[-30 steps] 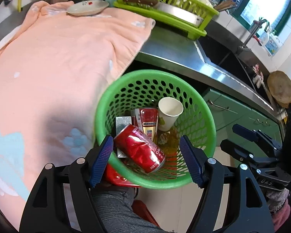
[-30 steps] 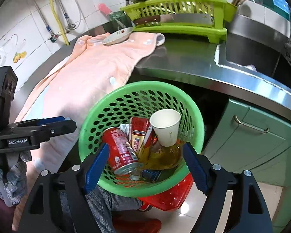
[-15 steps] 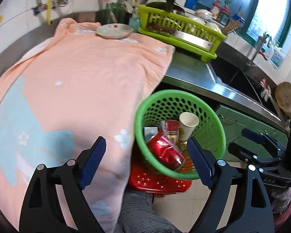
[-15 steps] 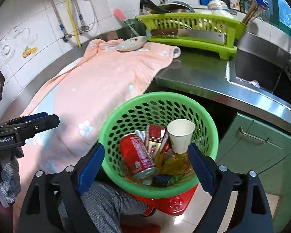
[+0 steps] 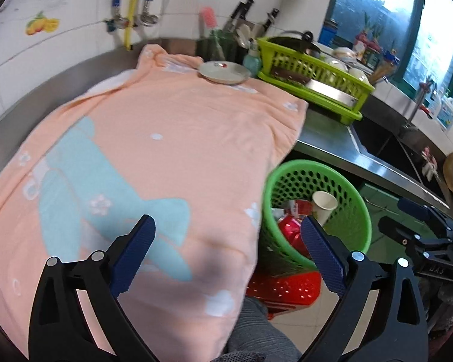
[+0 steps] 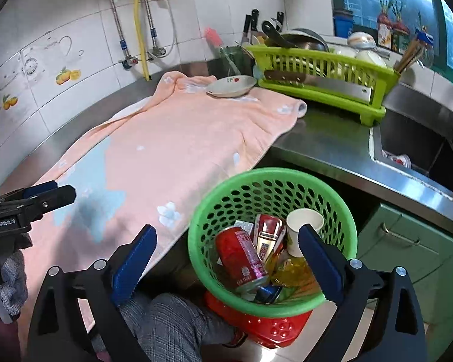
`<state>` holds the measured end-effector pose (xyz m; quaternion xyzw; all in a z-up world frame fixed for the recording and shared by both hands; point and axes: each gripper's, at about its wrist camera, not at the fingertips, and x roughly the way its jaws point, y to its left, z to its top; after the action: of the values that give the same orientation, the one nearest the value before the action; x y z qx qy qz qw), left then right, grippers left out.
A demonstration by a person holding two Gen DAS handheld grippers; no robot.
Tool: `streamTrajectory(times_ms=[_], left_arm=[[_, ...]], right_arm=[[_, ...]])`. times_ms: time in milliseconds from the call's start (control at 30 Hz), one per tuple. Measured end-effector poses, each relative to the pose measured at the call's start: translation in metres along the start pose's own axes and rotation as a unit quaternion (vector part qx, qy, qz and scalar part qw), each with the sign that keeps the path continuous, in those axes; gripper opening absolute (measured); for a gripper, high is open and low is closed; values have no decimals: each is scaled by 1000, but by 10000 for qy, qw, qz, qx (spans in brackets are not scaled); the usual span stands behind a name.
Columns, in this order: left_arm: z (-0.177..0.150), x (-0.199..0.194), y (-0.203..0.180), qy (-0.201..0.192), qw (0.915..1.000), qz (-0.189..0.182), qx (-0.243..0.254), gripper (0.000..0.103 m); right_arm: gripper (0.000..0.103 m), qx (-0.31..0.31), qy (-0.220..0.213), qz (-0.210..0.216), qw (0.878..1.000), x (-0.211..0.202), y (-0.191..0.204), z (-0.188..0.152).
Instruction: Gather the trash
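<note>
A green perforated basket [image 6: 214,208] [image 5: 355,199] stands on a red stool [image 6: 274,328] beside the counter. It holds a red soda can [image 6: 241,256], a red-and-white packet [image 6: 267,235], a white paper cup [image 6: 303,226] and a yellow wrapper [image 6: 293,271]. My left gripper [image 5: 228,230] hangs over the peach towel [image 5: 166,150], left of the basket, its jaws opening with nothing between them. My right gripper [image 6: 226,241] hovers above the basket's near left rim, jaws also opening and empty. Each gripper shows at the edge of the other's view.
A plate [image 6: 231,86] rests on the towel's far end. A lime dish rack [image 6: 320,75] with a cleaver and bowls stands beyond it, then the steel sink [image 6: 413,144]. Green cabinet doors [image 6: 407,241] lie below the counter. The person's knee [image 6: 172,325] is under my grippers.
Both grippers rose and drew back from the basket while their jaws widened. The left one swung left over the towel. The soda can stays lying in the basket.
</note>
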<state>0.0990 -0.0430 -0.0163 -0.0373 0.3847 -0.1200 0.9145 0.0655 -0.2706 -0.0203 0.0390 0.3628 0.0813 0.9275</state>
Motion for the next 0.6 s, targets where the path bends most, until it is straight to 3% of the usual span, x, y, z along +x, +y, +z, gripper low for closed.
streamTrajectory(times_ms=[367,600], left_arm=[[-7,-36,35,-424,9968,673,-29,96],[-7,-54,47,-677,9944,788,-197,96]], right_arm=[[92,-87,-46,155,9998,0,31,11],[93,-189,-203,144,9995,-4,44,18]])
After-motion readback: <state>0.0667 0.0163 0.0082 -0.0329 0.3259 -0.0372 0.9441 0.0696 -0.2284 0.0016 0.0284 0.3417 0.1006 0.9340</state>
